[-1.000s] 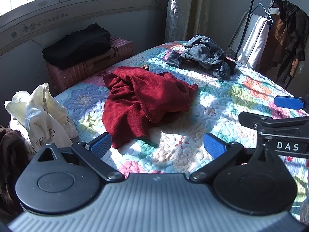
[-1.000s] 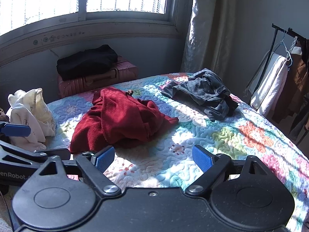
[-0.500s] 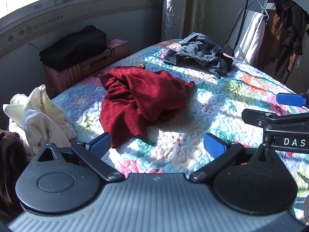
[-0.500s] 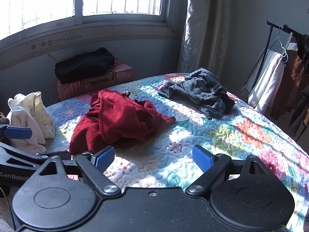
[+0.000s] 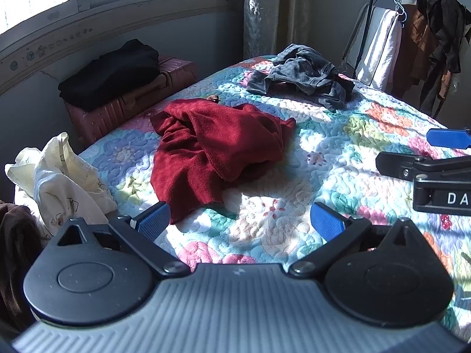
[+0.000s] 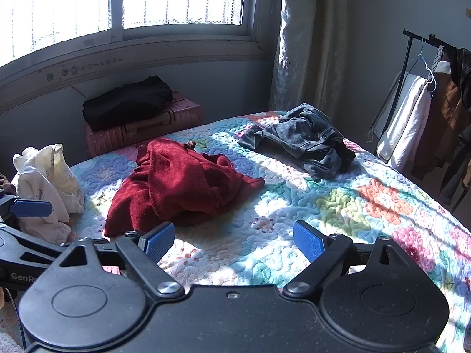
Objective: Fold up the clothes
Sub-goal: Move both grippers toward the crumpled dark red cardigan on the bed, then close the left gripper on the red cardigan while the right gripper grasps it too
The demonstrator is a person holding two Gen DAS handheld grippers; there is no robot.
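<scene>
Left gripper (image 5: pixel 240 220) and right gripper (image 6: pixel 234 239), side by side, level above the floral quilt (image 5: pixel 338 158), blue pads spread wide, holding nothing. Just beyond them, a crumpled red garment (image 5: pixel 215 147) lies mid-bed. Farther back, a grey garment (image 6: pixel 303 141); behind it, a clothes rack (image 6: pixel 412 67).

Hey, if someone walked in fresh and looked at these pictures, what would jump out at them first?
The crumpled red garment in a sunlit heap mid-bed on the floral quilt grabs the eye first. Beyond it, a rumpled grey garment lies near the far edge, and a cream one is bunched at the left. Both the left gripper and right gripper hover open, holding nothing.
</scene>
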